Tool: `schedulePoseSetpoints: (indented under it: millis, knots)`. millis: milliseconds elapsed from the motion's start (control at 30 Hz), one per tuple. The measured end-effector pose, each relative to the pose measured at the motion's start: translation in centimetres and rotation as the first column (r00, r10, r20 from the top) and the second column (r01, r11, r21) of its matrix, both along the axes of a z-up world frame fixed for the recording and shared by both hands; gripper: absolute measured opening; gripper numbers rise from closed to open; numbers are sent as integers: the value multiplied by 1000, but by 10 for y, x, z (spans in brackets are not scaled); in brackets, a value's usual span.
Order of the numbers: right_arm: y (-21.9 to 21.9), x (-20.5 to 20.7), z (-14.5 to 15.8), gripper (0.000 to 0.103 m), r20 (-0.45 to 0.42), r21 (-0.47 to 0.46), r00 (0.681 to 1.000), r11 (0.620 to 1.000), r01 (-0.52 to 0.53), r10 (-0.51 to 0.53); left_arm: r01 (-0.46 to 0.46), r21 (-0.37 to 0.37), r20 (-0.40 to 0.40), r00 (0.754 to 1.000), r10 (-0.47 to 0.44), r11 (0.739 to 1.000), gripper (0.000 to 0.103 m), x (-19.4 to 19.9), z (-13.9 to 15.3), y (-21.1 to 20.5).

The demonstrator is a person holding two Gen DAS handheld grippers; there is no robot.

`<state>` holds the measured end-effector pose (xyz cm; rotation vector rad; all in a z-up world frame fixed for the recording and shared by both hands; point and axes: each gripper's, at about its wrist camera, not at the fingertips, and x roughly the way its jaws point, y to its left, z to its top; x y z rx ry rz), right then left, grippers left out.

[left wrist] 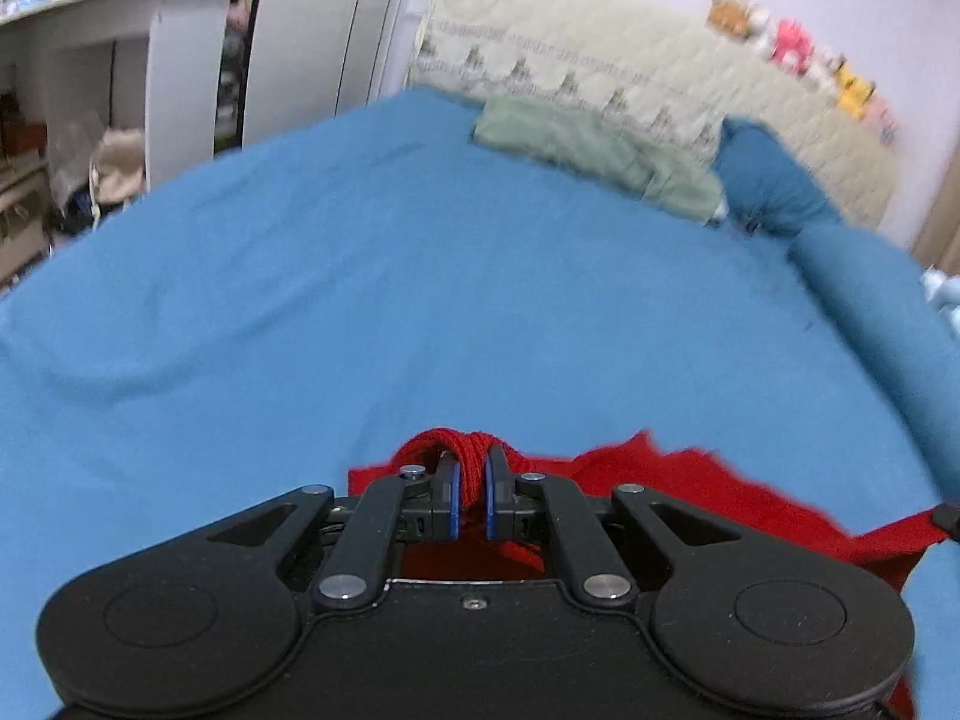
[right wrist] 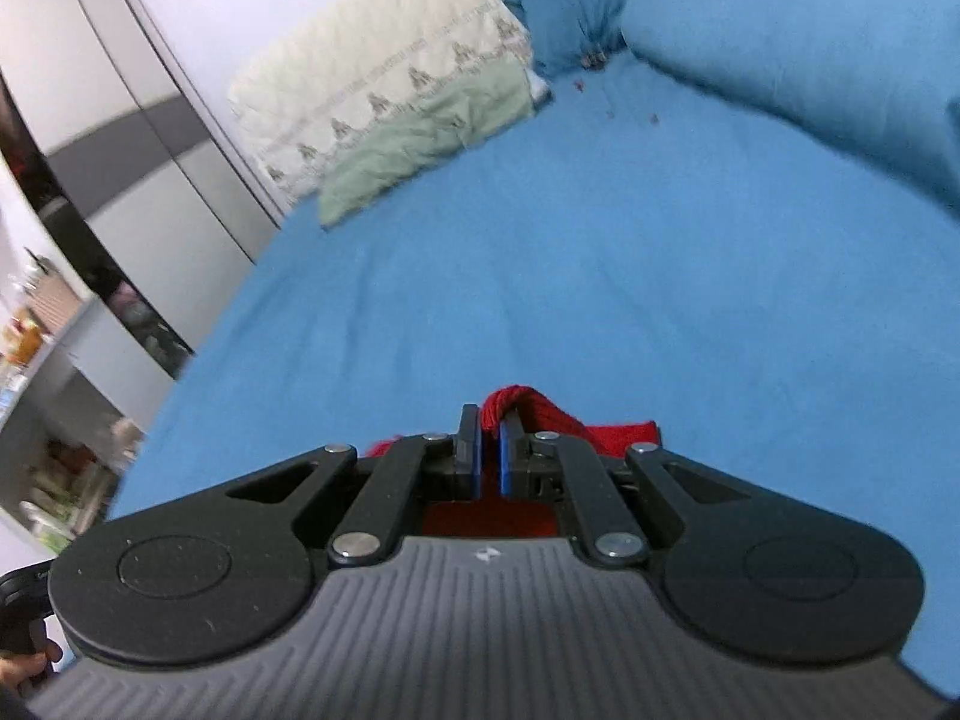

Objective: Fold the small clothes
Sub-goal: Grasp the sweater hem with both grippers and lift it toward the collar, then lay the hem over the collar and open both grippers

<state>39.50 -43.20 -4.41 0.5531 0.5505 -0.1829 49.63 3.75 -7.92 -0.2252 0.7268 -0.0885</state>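
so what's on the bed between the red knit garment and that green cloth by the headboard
Nothing but bare blue bedsheet. In both wrist views it runs uninterrupted from the red knit garment to the crumpled pale green cloth.

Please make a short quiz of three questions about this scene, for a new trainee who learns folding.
1. True or false: the left gripper is shut on the red knitted garment.
2. What does the right gripper hold? A) the green cloth B) the red knitted garment C) nothing
3. Fill in: the green cloth lies at the far end of the blue ____, by the pillow.

Key: 1 true; 2 B; 3 bedsheet.
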Motion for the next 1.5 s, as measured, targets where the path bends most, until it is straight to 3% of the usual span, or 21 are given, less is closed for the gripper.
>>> schedulePoseSetpoints:
  millis: [100,233,300,333,367,400,433,533,567,700,833,900,1033,1100,1233,1267,1367,1500]
  knots:
    - [-6,20,-27,20,-14,14,1000,1000,13,-12,0,-1,-11,1000,0,1000,8,16,-20,1]
    - [-17,46,-39,22,-20,16,999,999,46,-45,-30,-5,-29,999,30,1000,10,42,-27,-1]
    - [-21,53,-43,28,-41,2,998,998,58,-58,-50,-15,-45,998,50,999,25,48,-26,1]
    - [-23,53,-43,46,-38,-10,997,997,71,-72,-59,-12,-38,998,58,998,34,45,-23,3]
    - [-22,48,-42,74,-23,-22,997,997,80,-80,-57,-3,-19,998,57,998,55,40,-18,4]
    - [-20,40,-40,83,9,-43,997,996,75,-75,-43,18,12,999,43,999,69,28,-11,6]
    - [-13,27,-35,87,40,-86,997,994,63,-59,-34,47,50,998,32,998,72,13,-5,7]
    - [10,-3,-32,87,46,-176,998,983,-42,51,34,70,99,994,-41,997,80,-31,1,10]
    - [18,-14,-36,87,35,-187,996,980,-71,78,58,63,93,994,-64,996,84,-45,-1,10]
    - [38,-41,-66,88,-24,-178,991,975,-131,129,134,60,32,990,-136,989,84,-80,-29,2]
    - [38,-42,-104,85,-119,-166,990,982,-94,74,158,91,-74,986,-152,983,81,-85,-67,-2]
    - [38,-45,-109,85,-100,-158,993,985,-74,58,171,113,-68,984,-164,979,82,-85,-72,-4]
    - [47,-38,-107,86,-126,-198,991,978,-65,40,160,125,-84,985,-151,979,81,-90,-71,-10]
    - [45,-37,-103,85,-127,-193,991,979,-61,37,145,133,-83,987,-135,980,76,-90,-65,-10]
    - [46,-63,-60,86,-20,-208,999,977,-43,40,135,206,-14,991,-135,969,75,-104,-33,-14]
    - [47,-71,-47,86,1,-237,999,971,-34,36,140,221,4,990,-144,965,79,-111,-22,-17]
    - [45,-101,-20,90,41,-301,999,954,-12,26,183,219,30,980,-194,958,103,-122,-3,-32]
    - [34,-127,-31,90,28,-339,1000,941,20,-11,238,193,13,969,-245,952,103,-123,-6,-64]
